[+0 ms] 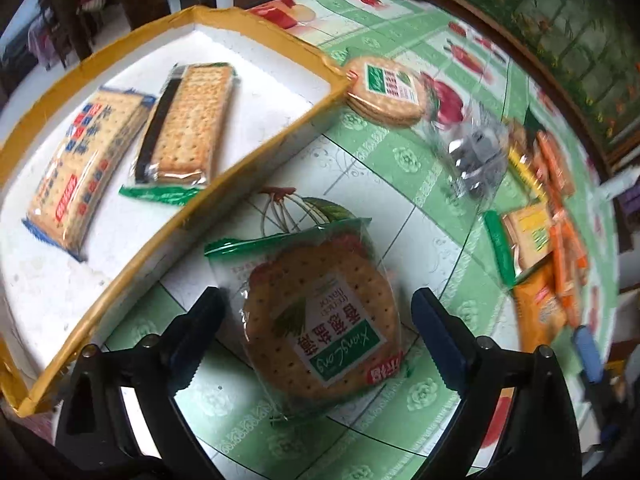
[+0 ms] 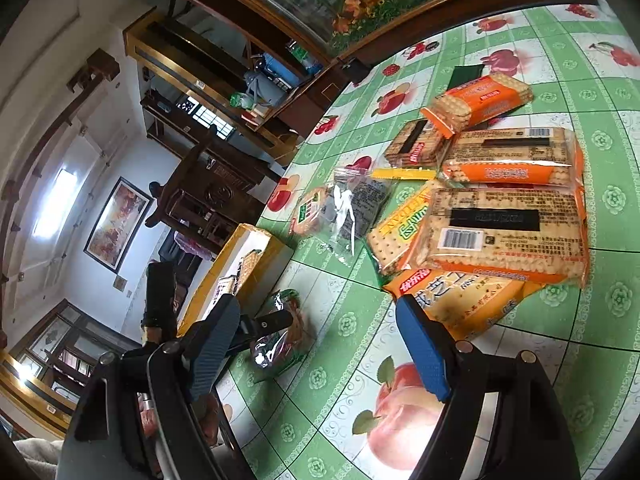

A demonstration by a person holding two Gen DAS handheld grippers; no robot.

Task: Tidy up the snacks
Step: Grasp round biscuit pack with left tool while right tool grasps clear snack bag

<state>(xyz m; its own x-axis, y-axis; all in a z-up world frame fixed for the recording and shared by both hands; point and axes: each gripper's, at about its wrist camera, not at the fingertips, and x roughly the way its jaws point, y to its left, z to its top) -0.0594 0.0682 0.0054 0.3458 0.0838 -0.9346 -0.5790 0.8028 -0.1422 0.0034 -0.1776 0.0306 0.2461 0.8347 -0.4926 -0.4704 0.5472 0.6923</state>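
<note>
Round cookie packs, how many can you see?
2. One round cookie pack lies between the left gripper's open jaws; another sits by the box corner. More may be hidden.

Daylight fills my feeds, bright and soft, coming from a window (image 2: 54, 208) that blows out white on the left of the right view. The white box floor (image 1: 248, 76) in my left view is nearly overexposed. Glare sits on the clear bag (image 1: 476, 156) and on the wrapper (image 2: 266, 354) near the left gripper. Motion blur smears the snack pile (image 1: 548, 216) at the left view's right edge. Fisheye bending curves the table (image 2: 400, 420) and box walls; corners go black. Shadows are faint and short
</note>
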